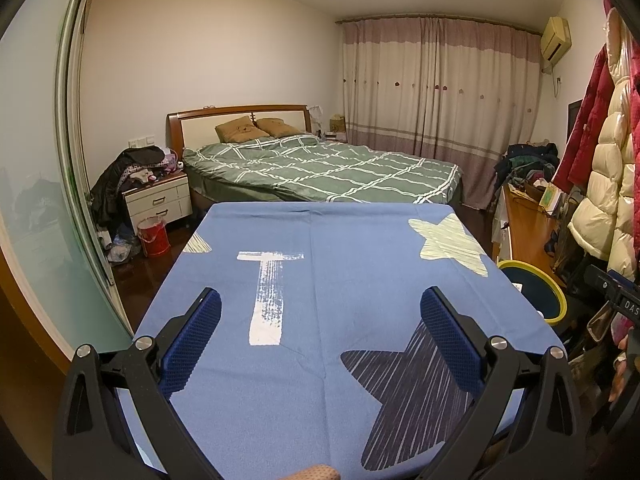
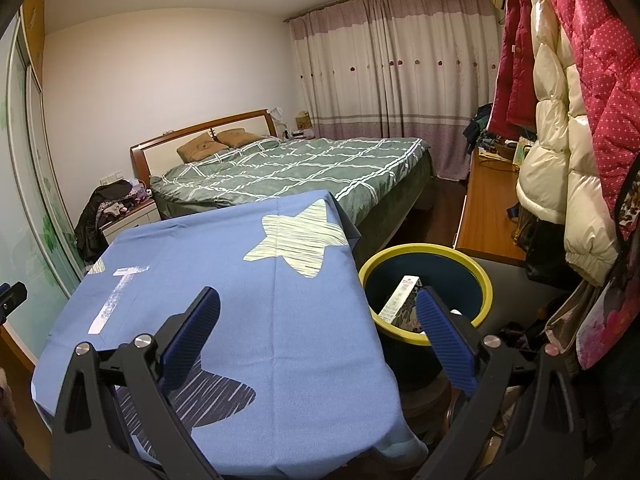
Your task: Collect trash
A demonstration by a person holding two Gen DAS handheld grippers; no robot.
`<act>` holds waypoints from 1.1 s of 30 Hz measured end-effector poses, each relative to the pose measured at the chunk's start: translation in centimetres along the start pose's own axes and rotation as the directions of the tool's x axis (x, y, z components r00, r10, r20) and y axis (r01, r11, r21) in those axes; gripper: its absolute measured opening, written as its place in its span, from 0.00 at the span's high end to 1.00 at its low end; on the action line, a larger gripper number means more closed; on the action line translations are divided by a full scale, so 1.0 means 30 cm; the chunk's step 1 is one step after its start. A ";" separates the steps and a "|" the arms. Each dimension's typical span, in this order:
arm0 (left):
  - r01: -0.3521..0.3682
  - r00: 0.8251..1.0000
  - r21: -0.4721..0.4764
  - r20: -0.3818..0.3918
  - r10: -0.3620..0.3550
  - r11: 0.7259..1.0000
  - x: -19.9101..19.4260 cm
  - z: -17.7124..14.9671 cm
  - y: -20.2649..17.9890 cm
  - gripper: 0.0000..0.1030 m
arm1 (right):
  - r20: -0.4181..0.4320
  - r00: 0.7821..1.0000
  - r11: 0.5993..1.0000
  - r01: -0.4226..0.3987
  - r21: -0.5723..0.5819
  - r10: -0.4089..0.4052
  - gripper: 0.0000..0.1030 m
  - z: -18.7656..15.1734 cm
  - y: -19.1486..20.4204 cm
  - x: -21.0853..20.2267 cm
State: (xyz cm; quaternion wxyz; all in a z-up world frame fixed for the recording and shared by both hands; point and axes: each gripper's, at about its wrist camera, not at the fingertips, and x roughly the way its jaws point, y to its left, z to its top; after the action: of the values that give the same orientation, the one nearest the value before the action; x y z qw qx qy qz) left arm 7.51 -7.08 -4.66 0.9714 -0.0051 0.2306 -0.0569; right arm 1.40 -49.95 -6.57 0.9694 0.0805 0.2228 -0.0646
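Your left gripper (image 1: 320, 308) hangs level over the blue star-print tablecloth (image 1: 320, 280), its fingers spread wide with nothing between them. Your right gripper (image 2: 318, 308) is likewise spread and empty, angled over the table's right edge so its right finger (image 2: 444, 340) overlaps the yellow-rimmed bin (image 2: 486, 276). A slim carton (image 2: 402, 300) stands tilted inside that bin, just beside the table.

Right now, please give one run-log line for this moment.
left gripper: open, empty | right gripper: open, empty | white carton: inside yellow-rimmed dark bin | blue star-print tablecloth: bare
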 end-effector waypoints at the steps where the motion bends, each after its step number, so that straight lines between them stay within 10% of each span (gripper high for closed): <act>1: 0.000 1.000 0.000 0.000 0.000 1.000 0.000 0.001 0.000 0.05 | -0.001 1.000 1.000 0.000 0.000 0.000 0.09 0.000 0.000 0.000; 33: 0.010 0.992 -0.042 -0.127 -0.015 0.999 0.124 -0.005 0.032 0.05 | -0.026 0.999 1.000 -0.029 -0.011 0.029 0.07 -0.001 0.020 0.046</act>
State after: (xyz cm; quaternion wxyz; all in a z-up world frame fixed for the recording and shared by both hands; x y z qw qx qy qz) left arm 10.83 -6.54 -6.49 0.9540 -0.0232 0.2930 -0.0584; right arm 2.72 -49.48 -7.14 0.9678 0.0789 0.2343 -0.0481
